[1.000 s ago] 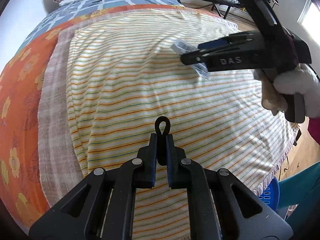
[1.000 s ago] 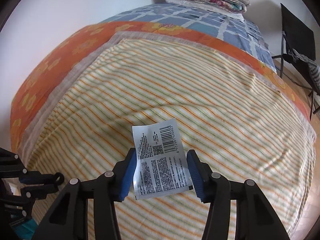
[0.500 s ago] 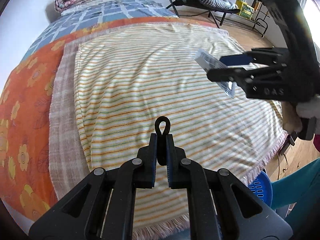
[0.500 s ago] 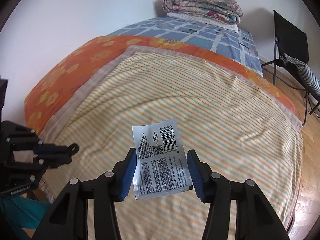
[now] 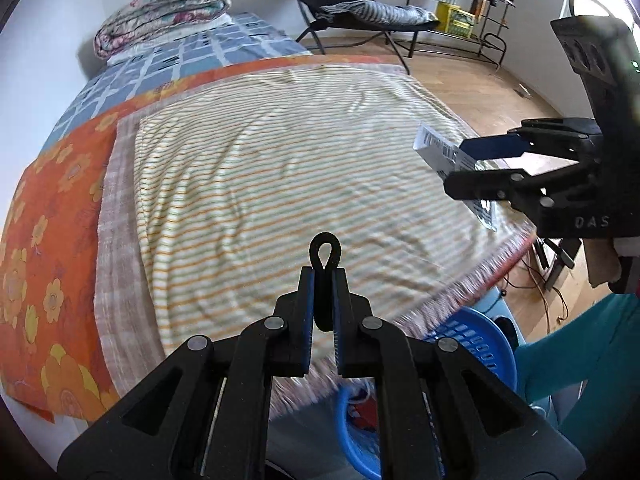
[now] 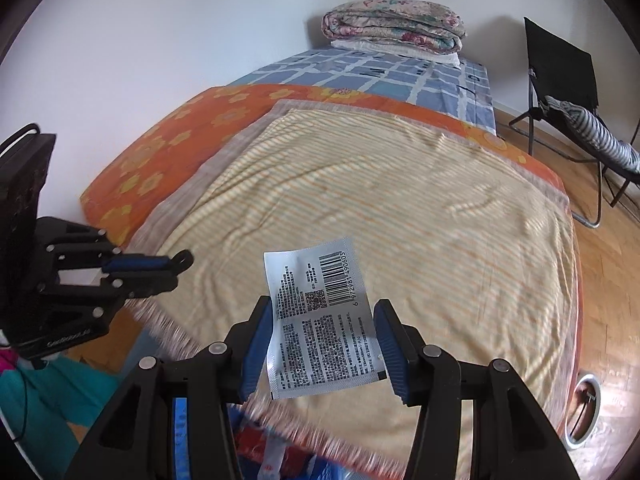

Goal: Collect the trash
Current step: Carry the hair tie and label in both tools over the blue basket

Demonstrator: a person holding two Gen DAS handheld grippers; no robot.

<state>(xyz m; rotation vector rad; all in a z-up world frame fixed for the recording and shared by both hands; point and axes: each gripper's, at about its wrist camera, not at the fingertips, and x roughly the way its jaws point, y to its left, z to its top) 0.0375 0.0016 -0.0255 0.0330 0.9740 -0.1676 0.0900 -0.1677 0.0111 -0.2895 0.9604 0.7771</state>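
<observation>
Both tongs were over the foot edge of the bed (image 6: 400,200). Your right tongs (image 6: 322,344) held a white sachet (image 6: 320,320) by its side edges, in the air above the striped blanket (image 5: 280,168). Your left tongs (image 5: 322,284) were closed on a small black loop (image 5: 325,248). I judge you were at the carrying step: next you should bring the sachet over the blue basket (image 5: 472,344), below the bed edge, and open. The barcode read 6 972981 490603; the right tongs showed "DAS".
</observation>
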